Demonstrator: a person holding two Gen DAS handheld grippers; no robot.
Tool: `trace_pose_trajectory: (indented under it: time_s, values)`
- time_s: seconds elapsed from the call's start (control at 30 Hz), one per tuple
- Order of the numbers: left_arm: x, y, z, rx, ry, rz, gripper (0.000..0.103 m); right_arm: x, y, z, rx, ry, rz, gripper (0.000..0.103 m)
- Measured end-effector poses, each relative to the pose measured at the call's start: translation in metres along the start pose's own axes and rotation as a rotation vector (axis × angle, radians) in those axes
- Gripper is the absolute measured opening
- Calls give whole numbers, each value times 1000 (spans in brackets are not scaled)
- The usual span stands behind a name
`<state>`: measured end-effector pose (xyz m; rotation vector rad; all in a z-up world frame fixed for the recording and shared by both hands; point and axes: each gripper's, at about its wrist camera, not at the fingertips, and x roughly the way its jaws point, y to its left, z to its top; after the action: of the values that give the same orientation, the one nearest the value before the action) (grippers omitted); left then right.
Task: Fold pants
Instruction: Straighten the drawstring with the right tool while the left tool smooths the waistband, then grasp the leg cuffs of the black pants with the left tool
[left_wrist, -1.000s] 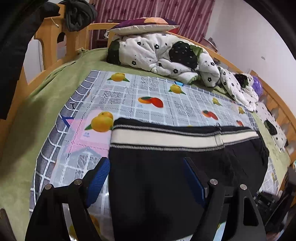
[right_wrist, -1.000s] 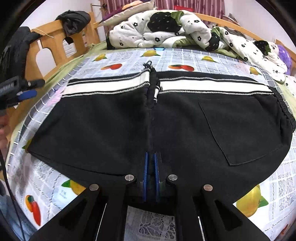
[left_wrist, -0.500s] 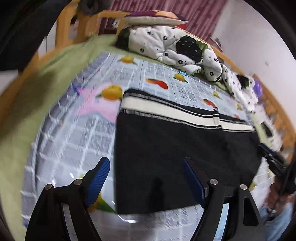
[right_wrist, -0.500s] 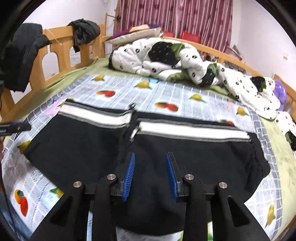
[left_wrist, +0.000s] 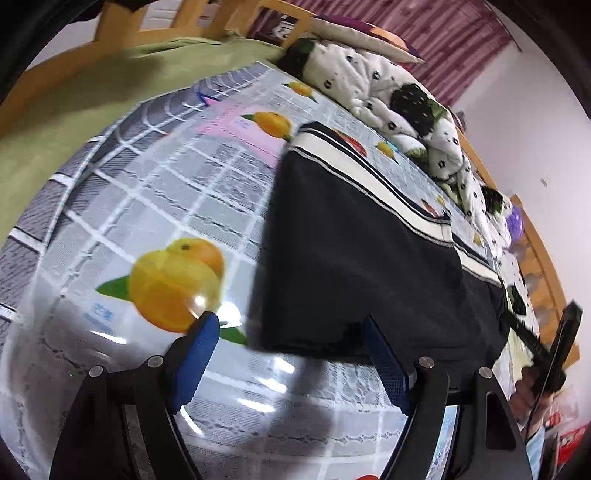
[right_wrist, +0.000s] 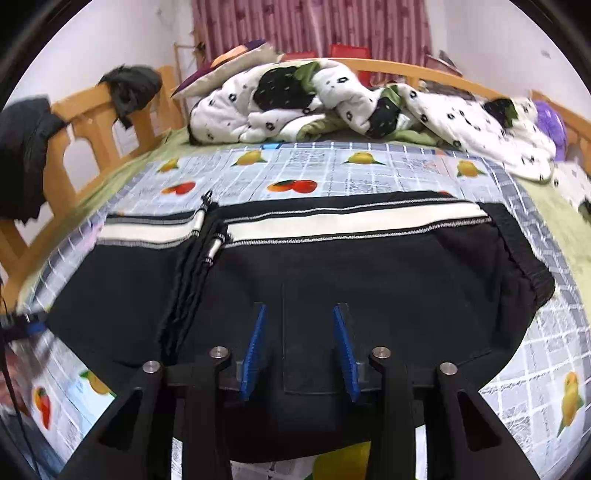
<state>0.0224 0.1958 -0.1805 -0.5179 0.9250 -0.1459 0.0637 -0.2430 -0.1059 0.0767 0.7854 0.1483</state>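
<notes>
Right wrist view: bed (right_wrist: 110, 173) with a glossy fruit-print oilcloth (right_wrist: 332, 170) over a green sheet; rumpled white quilt (right_wrist: 332, 107) at the far end, wooden rails around.

Black pants (right_wrist: 369, 288) lie flat on the oilcloth, already doubled, long axis running left-right across the near half. Cream and black striped band (right_wrist: 351, 221) along the far edge, drawstring cords (right_wrist: 207, 243) bunched left of centre, elastic waistband at the right end, patch pocket facing up. Fabric looks like soft matte knit, limp, likely to drag on the slick cloth.

Right gripper (right_wrist: 301, 347) sits directly over the pocket area near the pants' near edge. Its jaws have just been opening, now part-open with nothing pinched, only cloth below.

Left gripper (left_wrist: 291, 354), left wrist view: wide open, empty, at the pants' left near corner (left_wrist: 273, 339); one blue pad over bare oilcloth, the other at the fabric edge. View is motion-blurred, so contact is uncertain.

Key relation: left end is nearest the left gripper, so the next fold likely goes left to right along the long axis.
</notes>
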Motion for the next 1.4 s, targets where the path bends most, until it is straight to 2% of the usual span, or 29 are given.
trace_pose_trajectory:
  time_s: [0.13, 0.27, 0.37, 0.47, 0.53, 0.57, 0.67, 0.73, 0.8, 0.87, 1.1, 1.27, 1.4]
  values:
    - [15, -12, 4, -34, 6, -77, 75, 4, -8, 0, 54, 6, -4, 39]
    - [25, -17, 10, -108, -3, -85, 74, 8, -12, -1, 64, 38, -23, 39]
    - [24, -8, 6, -189, -27, -124, 74, 6, -14, -2, 69, 19, -41, 37]
    - [23, -11, 4, -118, -14, -109, 71, 4, -13, -3, 71, 9, -45, 37]
    - [17, -12, -1, -93, -12, -76, 58, 4, -10, -4, 62, 25, -16, 34]
    - [14, -10, -5, -89, -4, -69, 55, 4, -8, -4, 58, 27, -5, 34]
    - [8, 1, -9, -109, 11, -109, 47, 1, -3, -5, 47, 19, 7, 34]
    - [11, 12, -7, -174, 9, -135, 36, 0, -1, -6, 50, 18, 14, 34]
    - [17, 20, 0, -239, 5, -179, 35, 1, -1, -6, 60, 16, 22, 34]
    - [24, 21, 8, -265, 9, -191, 35, 4, -2, -8, 74, 25, 31, 34]
    - [18, 10, -2, -199, 32, -174, 34, 9, -5, -15, 115, 60, 28, 34]
    - [19, 18, -3, -241, 23, -211, 36, 3, -3, -14, 106, 45, 33, 34]
    - [30, 14, 9, -262, 11, -213, 44, 0, -5, -14, 114, 43, 41, 34]
